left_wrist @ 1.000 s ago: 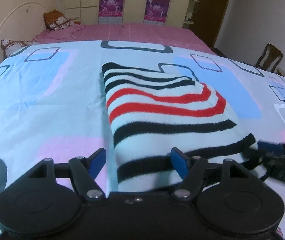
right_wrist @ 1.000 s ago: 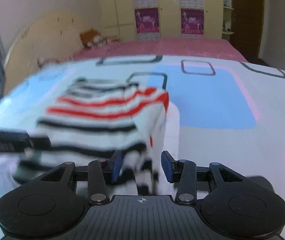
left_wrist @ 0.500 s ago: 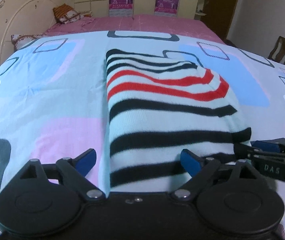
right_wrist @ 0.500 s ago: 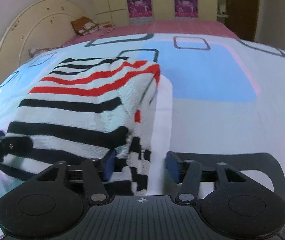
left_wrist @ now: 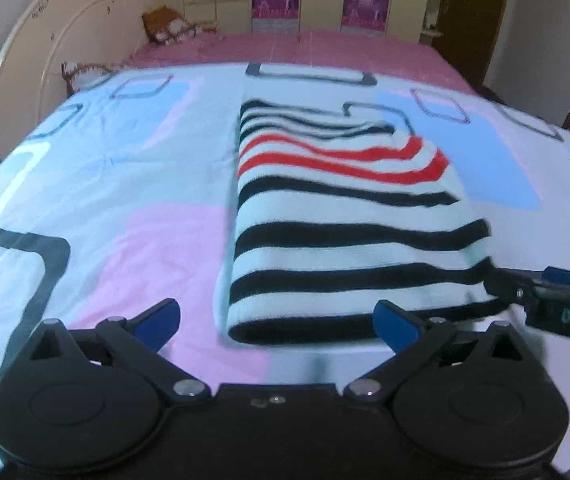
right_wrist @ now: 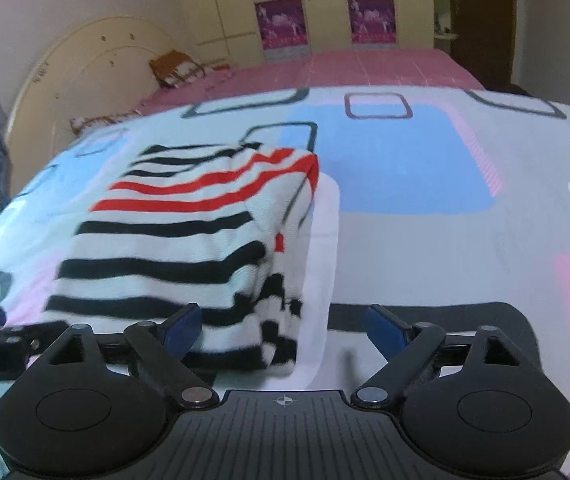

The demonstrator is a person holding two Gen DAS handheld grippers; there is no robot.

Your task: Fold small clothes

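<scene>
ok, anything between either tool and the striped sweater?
Nothing visible. The striped sweater lies folded on the bedsheet, its near edge right ahead of the left tool and right tool. Both tools' jaws are opening, pressing on nothing.

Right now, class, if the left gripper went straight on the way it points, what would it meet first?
Probably the near folded edge of the striped garment lying on the bedsheet. The left gripper, jaws opening with nothing between them, points at it, though depth is uncertain.

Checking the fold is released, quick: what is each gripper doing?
Left gripper: jaws opening, nothing held.
Right gripper: jaws opening, striped sweater released.
</scene>
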